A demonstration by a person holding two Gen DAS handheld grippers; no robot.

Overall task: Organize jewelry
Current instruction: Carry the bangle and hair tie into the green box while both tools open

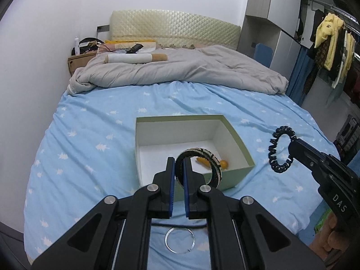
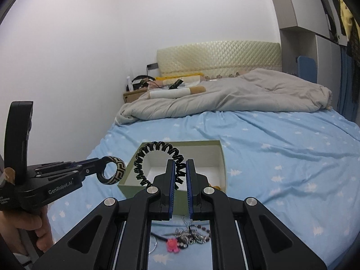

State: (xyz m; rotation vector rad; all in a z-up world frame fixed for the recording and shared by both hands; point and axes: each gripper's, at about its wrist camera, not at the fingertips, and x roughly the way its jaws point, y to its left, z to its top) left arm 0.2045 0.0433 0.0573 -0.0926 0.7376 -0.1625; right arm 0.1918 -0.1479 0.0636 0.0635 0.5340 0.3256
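Observation:
An open pale-green box [image 1: 238, 139] [image 2: 132, 185] with a white inside sits on the blue bed sheet; an orange piece [image 1: 223, 163] lies in it. My left gripper [image 1: 179, 160] [image 2: 102, 165] is shut on a black-and-cream patterned bangle [image 1: 216, 160] [image 2: 118, 169], held in the air over the box's near edge. My right gripper [image 2: 180, 163] [image 1: 290, 145] is shut on a black spiral hair tie [image 2: 157, 148] [image 1: 273, 149], lifted above the sheet just right of the box. A clear ring [image 1: 180, 239] and a heap of chains and charms [image 2: 189, 236] lie on the sheet below the grippers.
A grey duvet [image 1: 180, 69] is bunched across the far half of the bed, with a rolled white-and-tan bundle [image 1: 137, 58] on it. A cardboard box [image 1: 77, 64] with clutter stands at the bed's far left. Clothes [image 1: 330, 45] hang on the right. A person's hand [image 2: 33, 225] holds the left gripper.

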